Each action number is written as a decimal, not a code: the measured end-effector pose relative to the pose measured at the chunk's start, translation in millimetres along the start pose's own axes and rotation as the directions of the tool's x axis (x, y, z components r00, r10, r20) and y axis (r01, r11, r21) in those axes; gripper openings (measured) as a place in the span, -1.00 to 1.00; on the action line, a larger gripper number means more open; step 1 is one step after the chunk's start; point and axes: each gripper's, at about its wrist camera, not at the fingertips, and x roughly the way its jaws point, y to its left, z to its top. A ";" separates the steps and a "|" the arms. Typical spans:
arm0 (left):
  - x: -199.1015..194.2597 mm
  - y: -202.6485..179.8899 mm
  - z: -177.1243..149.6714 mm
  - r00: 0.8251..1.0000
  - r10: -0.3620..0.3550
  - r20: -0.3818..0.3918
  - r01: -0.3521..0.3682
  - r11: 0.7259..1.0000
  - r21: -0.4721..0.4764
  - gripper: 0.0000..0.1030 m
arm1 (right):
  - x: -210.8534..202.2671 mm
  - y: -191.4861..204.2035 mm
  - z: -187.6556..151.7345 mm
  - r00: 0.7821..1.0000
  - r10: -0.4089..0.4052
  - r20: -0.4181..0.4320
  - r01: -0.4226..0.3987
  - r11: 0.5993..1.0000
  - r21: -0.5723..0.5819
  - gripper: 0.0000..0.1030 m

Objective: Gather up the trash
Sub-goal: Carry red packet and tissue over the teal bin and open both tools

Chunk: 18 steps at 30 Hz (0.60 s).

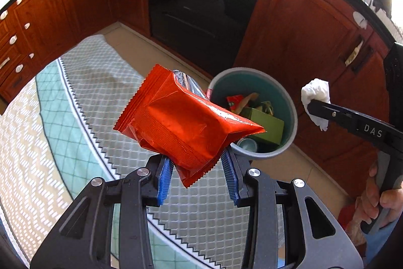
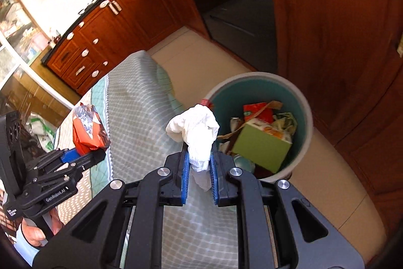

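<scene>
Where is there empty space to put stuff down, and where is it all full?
Free: the patterned cloth left of the round teal bin, and the beige floor between bin and wooden cabinets. Crowded: inside the bin, filled by a green box and wrappers.

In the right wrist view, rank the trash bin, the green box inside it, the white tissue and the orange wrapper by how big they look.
1. trash bin
2. green box
3. white tissue, nearer the camera, so close to the box
4. orange wrapper
</scene>
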 end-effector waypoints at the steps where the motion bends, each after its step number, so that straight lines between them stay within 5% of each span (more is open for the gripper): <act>1: 7.7 -7.6 4.2 1.000 -0.006 -0.010 0.006 1.000 0.015 -0.27 | -0.5 -7.9 1.1 1.000 -0.005 0.003 0.005 1.000 0.014 -0.74; 10: 77.9 -49.0 35.8 0.991 -0.087 -0.104 0.095 0.993 0.073 -0.26 | 15.6 -60.8 4.6 0.999 -0.036 -0.034 0.039 0.995 0.092 -0.74; 18: 122.2 -54.8 50.8 0.981 -0.120 -0.154 0.130 0.990 0.058 -0.19 | 31.6 -69.6 17.1 0.996 -0.051 -0.066 0.057 0.995 0.081 -0.73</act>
